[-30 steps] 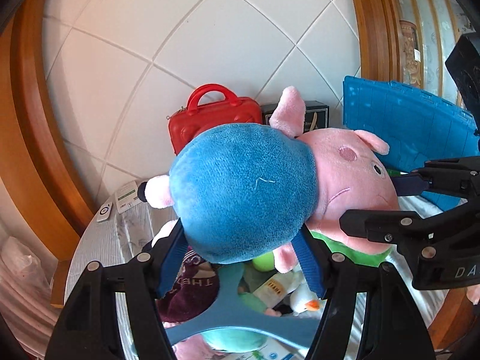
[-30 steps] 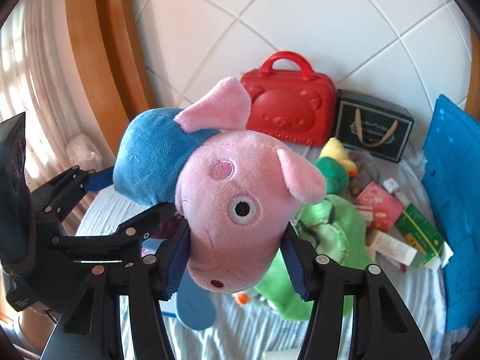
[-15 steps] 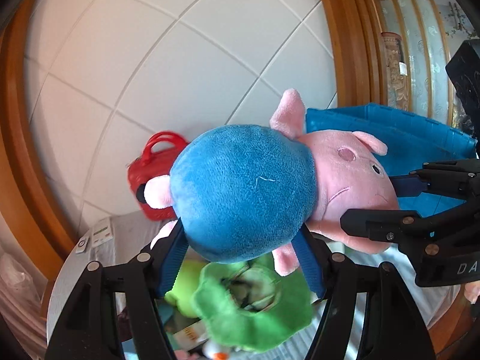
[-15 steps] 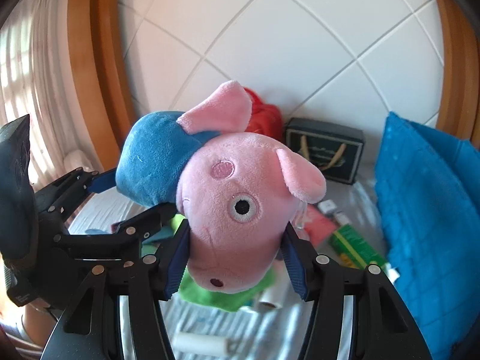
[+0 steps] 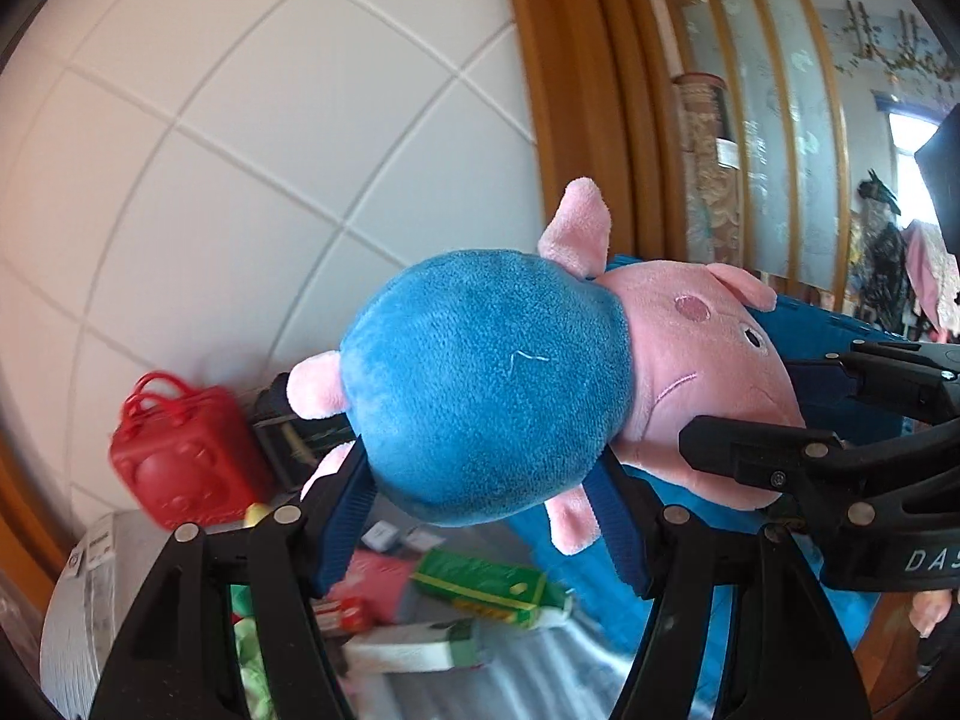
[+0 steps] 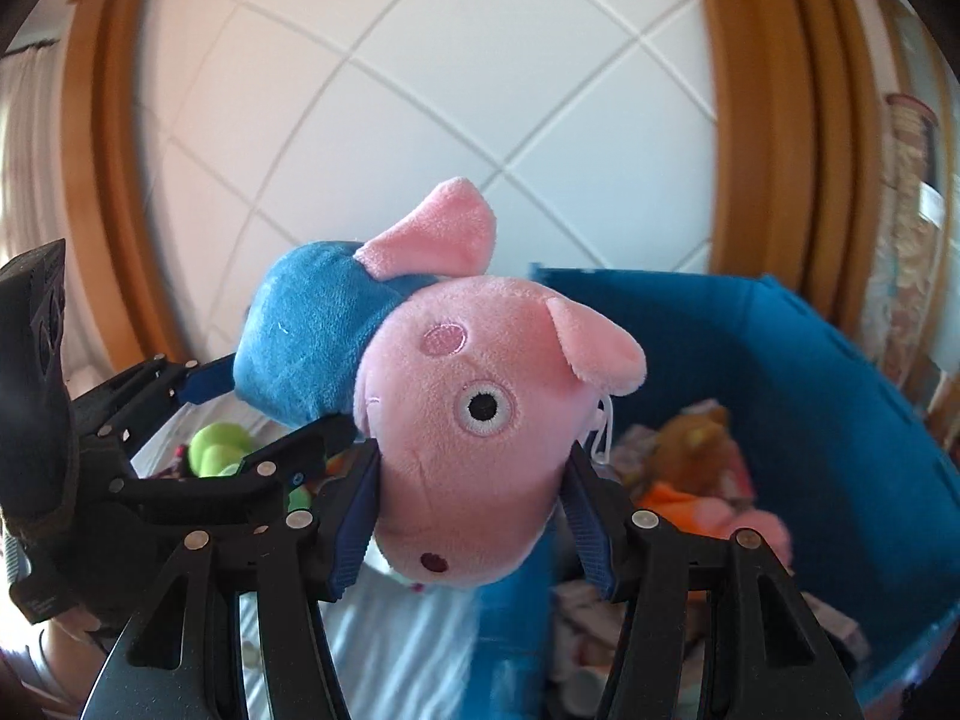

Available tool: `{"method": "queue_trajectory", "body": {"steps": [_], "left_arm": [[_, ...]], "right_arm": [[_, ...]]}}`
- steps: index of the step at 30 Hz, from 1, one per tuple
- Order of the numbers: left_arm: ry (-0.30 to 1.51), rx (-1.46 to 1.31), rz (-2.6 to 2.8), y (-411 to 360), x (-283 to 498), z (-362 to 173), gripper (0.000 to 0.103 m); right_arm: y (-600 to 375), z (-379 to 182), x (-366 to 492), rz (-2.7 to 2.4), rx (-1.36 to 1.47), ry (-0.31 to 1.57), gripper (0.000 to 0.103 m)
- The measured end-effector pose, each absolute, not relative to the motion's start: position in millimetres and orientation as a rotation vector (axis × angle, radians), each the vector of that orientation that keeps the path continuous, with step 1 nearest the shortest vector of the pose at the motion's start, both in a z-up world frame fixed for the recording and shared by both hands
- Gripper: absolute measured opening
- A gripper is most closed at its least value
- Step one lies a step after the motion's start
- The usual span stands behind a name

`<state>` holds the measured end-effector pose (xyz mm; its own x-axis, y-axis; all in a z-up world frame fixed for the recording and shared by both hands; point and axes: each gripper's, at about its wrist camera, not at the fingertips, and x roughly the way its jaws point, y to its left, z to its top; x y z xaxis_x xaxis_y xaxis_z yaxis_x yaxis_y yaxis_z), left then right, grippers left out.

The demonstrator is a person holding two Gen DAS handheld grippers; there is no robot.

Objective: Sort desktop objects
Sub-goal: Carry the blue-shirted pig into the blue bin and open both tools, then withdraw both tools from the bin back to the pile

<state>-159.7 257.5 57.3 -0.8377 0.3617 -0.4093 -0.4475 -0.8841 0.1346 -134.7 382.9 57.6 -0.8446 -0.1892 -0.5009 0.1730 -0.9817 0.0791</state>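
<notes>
A plush pig [image 5: 492, 396] with a blue body and a pink head [image 6: 474, 426] hangs in the air between both grippers. My left gripper [image 5: 489, 510] is shut on its blue body, the blue pads pressing both sides. Around the pink head my right gripper [image 6: 471, 516] is shut too, snout pointing toward the camera. The right gripper [image 5: 840, 438] also shows at the right of the left wrist view, and the left gripper [image 6: 198, 414] at the left of the right wrist view. A blue fabric bin [image 6: 840, 396] lies just beyond and right of the pig.
The bin holds soft toys, among them a brown plush [image 6: 696, 438]. On the striped tablecloth [image 5: 78, 612] lie a red toy case [image 5: 180, 462], a dark gift box [image 5: 294, 432], a green carton [image 5: 486, 588] and a green plush [image 6: 219, 441]. A tiled wall [image 5: 240, 120] stands behind.
Both grippers have carried the pig to the right and a little up. The red case slid to the left of the views and the blue bin's inside came into sight.
</notes>
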Motion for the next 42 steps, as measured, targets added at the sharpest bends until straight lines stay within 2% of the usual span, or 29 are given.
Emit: {"method": "queue_trajectory", "body": {"steps": [4, 10, 15, 17, 23, 29, 31, 33, 36, 42], "left_arm": [[0.402, -0.557, 2.557, 334, -168, 62, 0.067], [0.467, -0.676, 2.411, 407, -175, 54, 0.067], [0.535, -0.677, 2.339, 434, -165, 48, 0.067], [0.573, -0.675, 2.342, 441, -162, 47, 0.067], [0.586, -0.712, 2.392, 434, -169, 41, 0.067], [0.537, -0.76, 2.398, 419, -175, 37, 0.067], [0.534, -0.757, 2.411, 417, -173, 38, 0.068], [0.518, -0.748, 2.423, 411, -168, 40, 0.074], [0.485, -0.716, 2.452, 402, -161, 45, 0.078], [0.44, -0.619, 2.588, 372, -142, 59, 0.081]], "right_arm": [[445, 54, -135, -2.896, 0.812, -0.174, 0.057], [515, 42, -134, -2.951, 0.883, -0.317, 0.057], [554, 31, -133, -2.967, 0.945, -0.357, 0.056], [557, 25, -133, -2.949, 0.954, -0.373, 0.047], [561, 21, -140, -3.014, 0.984, -0.297, 0.048], [550, 13, -142, -3.054, 1.016, -0.213, 0.062], [549, 13, -140, -3.073, 1.005, -0.196, 0.075], [547, 16, -136, -3.126, 0.994, -0.158, 0.088], [548, 23, -128, -3.189, 0.959, -0.136, 0.103], [531, 37, -110, -3.258, 0.854, -0.057, 0.103]]}}
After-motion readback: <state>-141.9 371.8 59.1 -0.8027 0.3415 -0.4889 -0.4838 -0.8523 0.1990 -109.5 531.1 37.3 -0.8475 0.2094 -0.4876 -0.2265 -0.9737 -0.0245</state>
